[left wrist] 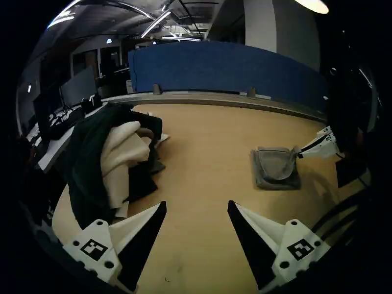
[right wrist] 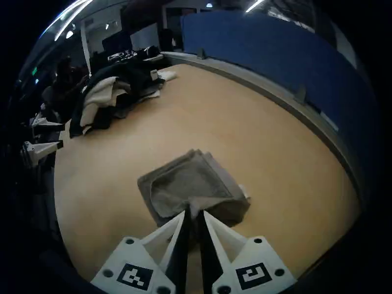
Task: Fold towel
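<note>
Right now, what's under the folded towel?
The folded towel lies flat on the wooden table; the patch beneath it is covered, so nothing else can be confirmed. The right gripper pinches its near edge.

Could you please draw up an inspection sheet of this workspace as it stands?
Surface: tan wooden table, smooth top.
Job's things: folded grey towel, lying flat in a thick square.
Clutter: heap of dark green, cream and black cloth at one end of the table.
Tools: left tool open over bare wood; right tool shut on the towel's near flap.
Cables: dark curved leads beside the table's edge.
Surroundings: blue partition wall along the table; ceiling strip lights.
</note>
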`<state>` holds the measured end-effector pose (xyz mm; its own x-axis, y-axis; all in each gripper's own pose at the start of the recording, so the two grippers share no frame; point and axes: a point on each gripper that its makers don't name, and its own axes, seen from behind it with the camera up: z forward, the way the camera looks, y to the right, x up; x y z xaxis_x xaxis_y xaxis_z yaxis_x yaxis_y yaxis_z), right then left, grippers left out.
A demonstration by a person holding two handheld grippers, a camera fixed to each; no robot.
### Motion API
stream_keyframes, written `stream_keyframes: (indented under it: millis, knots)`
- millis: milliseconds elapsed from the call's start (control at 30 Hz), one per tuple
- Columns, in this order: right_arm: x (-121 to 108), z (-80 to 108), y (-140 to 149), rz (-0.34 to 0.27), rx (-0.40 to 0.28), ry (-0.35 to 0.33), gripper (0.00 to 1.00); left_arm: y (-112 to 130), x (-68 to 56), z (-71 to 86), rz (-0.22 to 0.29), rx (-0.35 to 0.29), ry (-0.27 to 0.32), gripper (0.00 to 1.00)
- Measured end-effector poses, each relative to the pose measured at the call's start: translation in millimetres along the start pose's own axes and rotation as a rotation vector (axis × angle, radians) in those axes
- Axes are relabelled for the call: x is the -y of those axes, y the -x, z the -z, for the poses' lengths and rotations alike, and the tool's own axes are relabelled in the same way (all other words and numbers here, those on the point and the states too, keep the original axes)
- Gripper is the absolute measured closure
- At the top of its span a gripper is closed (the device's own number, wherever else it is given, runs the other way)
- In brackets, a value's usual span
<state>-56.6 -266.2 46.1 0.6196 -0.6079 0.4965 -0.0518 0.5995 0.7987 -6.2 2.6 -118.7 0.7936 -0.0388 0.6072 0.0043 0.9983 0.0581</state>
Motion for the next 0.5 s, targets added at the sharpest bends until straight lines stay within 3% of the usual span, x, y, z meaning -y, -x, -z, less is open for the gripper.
stream_keyframes:
  millis: [233,500]
  knots:
    - [2.2,-30.5,-39.5,0.054,-0.004,-0.013,0.88,-0.6,-1.3,0.7,0.015,-0.004,0.002,0.07]
    - [6.3,-59.3,-61.6,0.055,-0.007,-0.013,0.88,3.3,-1.7,2.9,0.027,-0.002,0.003,0.07]
